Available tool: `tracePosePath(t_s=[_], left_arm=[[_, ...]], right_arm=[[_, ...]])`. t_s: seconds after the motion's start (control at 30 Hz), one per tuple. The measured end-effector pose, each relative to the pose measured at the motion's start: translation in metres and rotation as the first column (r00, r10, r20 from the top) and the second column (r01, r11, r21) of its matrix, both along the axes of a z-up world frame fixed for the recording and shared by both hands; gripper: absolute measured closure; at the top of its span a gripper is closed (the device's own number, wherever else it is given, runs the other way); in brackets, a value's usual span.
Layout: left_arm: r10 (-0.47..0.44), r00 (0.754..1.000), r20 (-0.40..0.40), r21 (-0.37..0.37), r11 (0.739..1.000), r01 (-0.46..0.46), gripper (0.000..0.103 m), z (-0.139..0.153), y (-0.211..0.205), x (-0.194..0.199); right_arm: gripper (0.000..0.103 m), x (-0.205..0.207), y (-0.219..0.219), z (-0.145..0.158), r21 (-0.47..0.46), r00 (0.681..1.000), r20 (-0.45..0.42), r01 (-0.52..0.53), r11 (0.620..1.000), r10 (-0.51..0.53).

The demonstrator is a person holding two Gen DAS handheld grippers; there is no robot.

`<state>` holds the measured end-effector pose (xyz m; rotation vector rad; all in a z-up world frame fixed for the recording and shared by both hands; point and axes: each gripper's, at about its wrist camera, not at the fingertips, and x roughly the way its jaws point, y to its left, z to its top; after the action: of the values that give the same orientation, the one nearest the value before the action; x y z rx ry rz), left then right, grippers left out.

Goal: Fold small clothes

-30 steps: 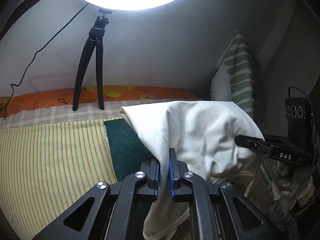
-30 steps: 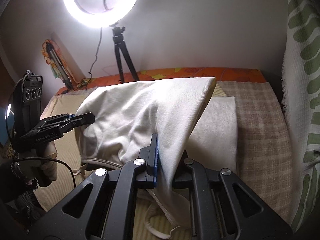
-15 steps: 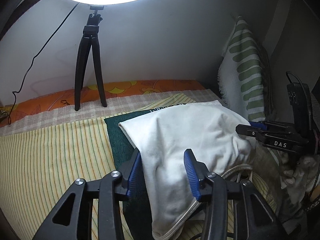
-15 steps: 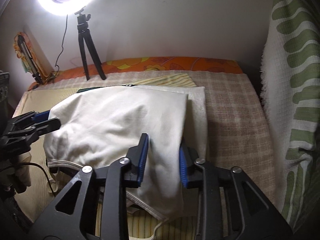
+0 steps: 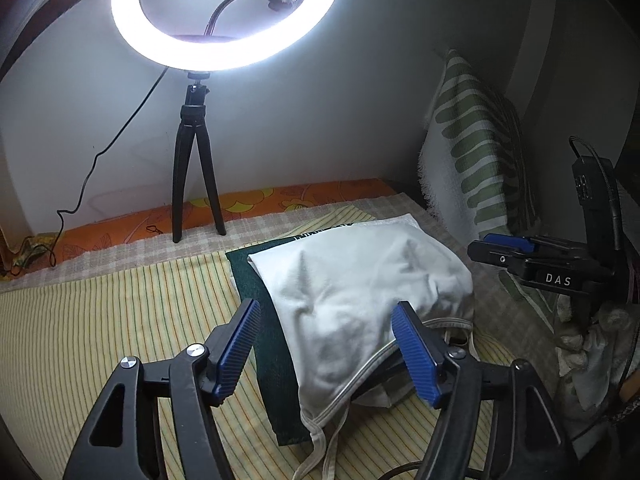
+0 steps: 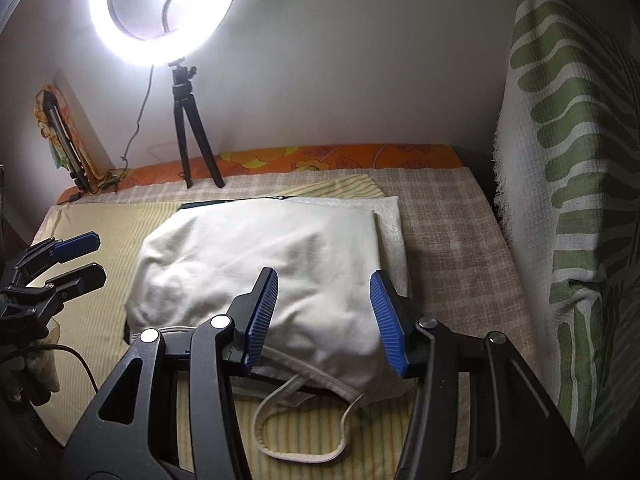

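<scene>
On the bed, folded white garment (image 6: 260, 264)

Left gripper (image 5: 326, 346) and right gripper (image 6: 322, 318) both released and spread wide, folded cream cotton garment (image 6: 260, 272) dropped from lifted to lying on the bed, both grippers pulled back

striped bed (image 5: 100, 328) carries dark green cloth (image 5: 276, 364) (under white garment (image 6: 260, 264)).

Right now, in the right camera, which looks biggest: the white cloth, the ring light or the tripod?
1. White cloth
2. Ring light
3. Tripod

The cloth lies nearer the camera, so its real lead is unsure.
</scene>
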<state>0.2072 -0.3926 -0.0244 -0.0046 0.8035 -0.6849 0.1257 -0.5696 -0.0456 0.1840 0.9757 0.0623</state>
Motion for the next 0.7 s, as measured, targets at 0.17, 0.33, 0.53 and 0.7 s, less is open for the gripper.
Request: tracePosePath(t_s=[0.17,0.33,0.53,0.7], left_arm=[[0.004,0.999,0.042,-0.012,1.000,-0.003,0.024,0.019,0.017,-0.021],[0.013,0.996,0.091,-0.011,1.000,-0.012,0.012,0.036,0.039,-0.043],[0.032,0.995,0.098,-0.016,0.999,-0.031,0.004,0.043,0.065,-0.062],[0.041,0.995,0.088,-0.017,0.999,-0.040,0.003,0.040,0.089,-0.079]], right_arm=[[0.046,-0.017,0.019,0.019,0.006,0.999,0.036,0.000,1.000,0.000],[0.041,-0.036,0.039,0.038,0.011,0.997,0.076,0.008,1.000,-0.009],[0.027,-0.062,0.068,0.049,-0.012,0.993,0.117,0.018,1.000,-0.016],[0.018,-0.084,0.088,0.049,-0.001,0.989,0.140,0.045,0.999,-0.044]])
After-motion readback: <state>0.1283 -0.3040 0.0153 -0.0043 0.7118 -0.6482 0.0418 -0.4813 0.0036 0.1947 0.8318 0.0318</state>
